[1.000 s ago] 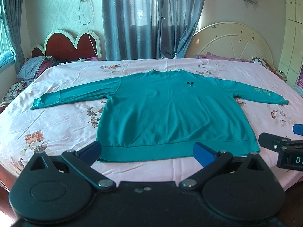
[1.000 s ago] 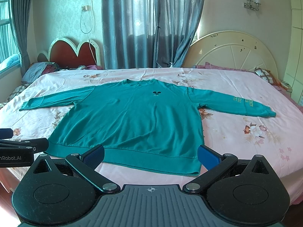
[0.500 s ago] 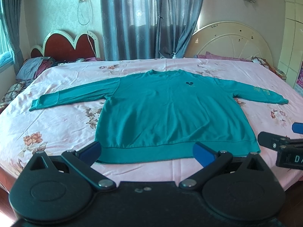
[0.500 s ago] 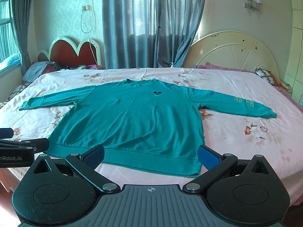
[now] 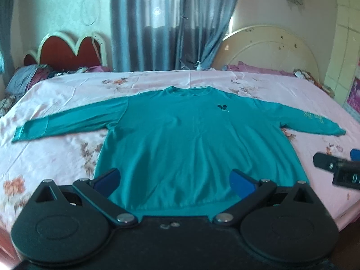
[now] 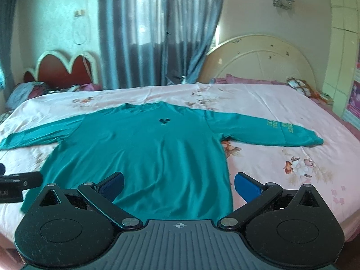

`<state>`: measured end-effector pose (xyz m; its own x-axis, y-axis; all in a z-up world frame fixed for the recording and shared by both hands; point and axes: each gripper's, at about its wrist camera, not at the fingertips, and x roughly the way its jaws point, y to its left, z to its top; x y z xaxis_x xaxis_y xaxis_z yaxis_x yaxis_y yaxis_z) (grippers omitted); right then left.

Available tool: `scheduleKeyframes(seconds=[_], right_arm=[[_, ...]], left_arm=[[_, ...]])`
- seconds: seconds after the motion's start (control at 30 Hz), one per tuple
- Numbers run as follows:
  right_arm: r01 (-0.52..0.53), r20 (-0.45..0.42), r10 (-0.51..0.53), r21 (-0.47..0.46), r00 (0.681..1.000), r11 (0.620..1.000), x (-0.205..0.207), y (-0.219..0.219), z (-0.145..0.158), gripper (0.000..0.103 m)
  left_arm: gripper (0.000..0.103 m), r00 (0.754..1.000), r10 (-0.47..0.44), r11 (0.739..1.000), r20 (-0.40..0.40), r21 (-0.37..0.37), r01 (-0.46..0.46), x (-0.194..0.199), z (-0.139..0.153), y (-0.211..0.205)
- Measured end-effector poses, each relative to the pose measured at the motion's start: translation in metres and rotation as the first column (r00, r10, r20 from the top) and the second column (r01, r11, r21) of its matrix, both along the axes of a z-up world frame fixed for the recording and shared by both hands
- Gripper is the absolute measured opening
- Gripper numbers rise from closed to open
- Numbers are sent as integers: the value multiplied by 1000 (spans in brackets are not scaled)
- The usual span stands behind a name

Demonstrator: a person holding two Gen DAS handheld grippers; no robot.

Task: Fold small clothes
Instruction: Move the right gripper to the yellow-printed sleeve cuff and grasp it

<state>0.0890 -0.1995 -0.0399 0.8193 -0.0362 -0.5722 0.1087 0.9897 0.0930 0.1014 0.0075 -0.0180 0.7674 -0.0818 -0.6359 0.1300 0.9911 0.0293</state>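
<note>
A green sweater (image 5: 180, 144) lies flat on the bed (image 5: 56, 94), front up, with both sleeves stretched out to the sides. No fold has been made yet, so all the folding is left to do. The left tongs (image 5: 174, 178) are wide open over the bottom edge of the sweater. The right tongs (image 6: 178, 183) are wide open too, near the bottom right corner. Neither holds anything.

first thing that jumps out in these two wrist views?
The teal sweatshirt, spread flat with both sleeves out across the pink floral bedsheet. Both claws are open at its near hem: the left claw over the middle, the right claw at the hem's right corner. Grey curtains hang behind the bed.
</note>
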Motion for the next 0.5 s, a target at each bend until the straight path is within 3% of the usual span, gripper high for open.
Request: scheduleKeyframes(seconds=[0.13, 0.23, 0.37, 0.43, 0.5], right_arm=[[40, -8, -39, 31, 999, 999, 29, -10, -2, 103], [77, -2, -77, 62, 997, 995, 45, -20, -2, 103], [126, -13, -126, 52, 992, 991, 59, -34, -3, 103], [142, -23, -142, 44, 990, 989, 64, -43, -4, 103], [164, -34, -163, 42, 986, 986, 71, -56, -7, 103]], left_arm=[[103, 998, -56, 997, -12, 43, 57, 28, -9, -8], [103, 993, -117, 992, 17, -39, 118, 44, -11, -2], [103, 988, -154, 988, 30, -28, 155, 72, -19, -11], [103, 986, -164, 986, -14, -30, 163, 88, -25, -18], [103, 982, -179, 984, -60, 14, 180, 103, -32, -31]])
